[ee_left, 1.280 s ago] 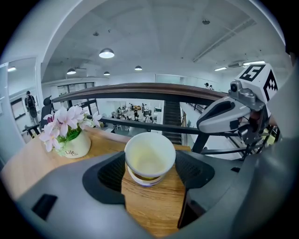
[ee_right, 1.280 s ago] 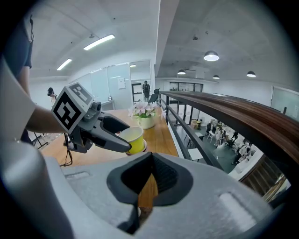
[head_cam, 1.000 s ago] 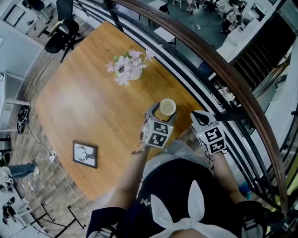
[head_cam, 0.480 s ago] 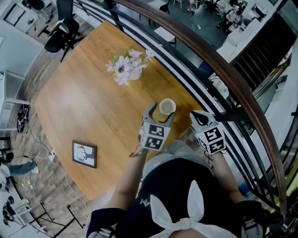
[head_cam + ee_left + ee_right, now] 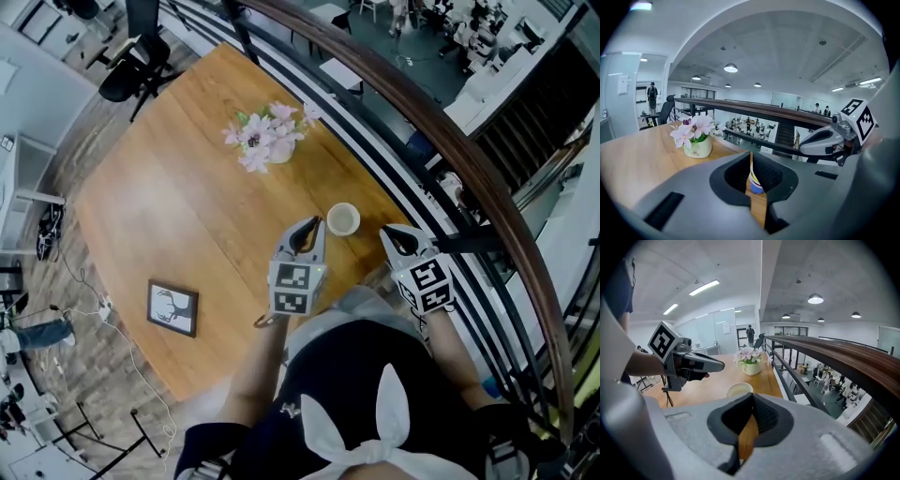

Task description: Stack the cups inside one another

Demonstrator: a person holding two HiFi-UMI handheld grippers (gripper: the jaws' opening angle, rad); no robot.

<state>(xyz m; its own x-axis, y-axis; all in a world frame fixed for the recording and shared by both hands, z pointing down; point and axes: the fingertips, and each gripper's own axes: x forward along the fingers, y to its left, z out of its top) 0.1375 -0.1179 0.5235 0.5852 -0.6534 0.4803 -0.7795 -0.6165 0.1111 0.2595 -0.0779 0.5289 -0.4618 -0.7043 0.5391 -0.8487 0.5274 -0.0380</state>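
Now one cup (image 5: 343, 219), two closed empty hand-held grippers (image 5: 309, 229) (image 5: 395, 235), left just closed

Cup (image 5: 343, 219) on the table (image 5: 169, 206), flower pot (image 5: 267, 148) beyond it, picture frame (image 5: 172, 309) well off left.

Small print on flower pot (image 5: 697, 149) (illegible)

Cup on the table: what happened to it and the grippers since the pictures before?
The left gripper was around the cup. It drew back toward the person and left the cup standing on the wooden table. Its jaws have just been closing and are shut with nothing between them. The right gripper, shut, the flower pot and the picture frame stayed put.
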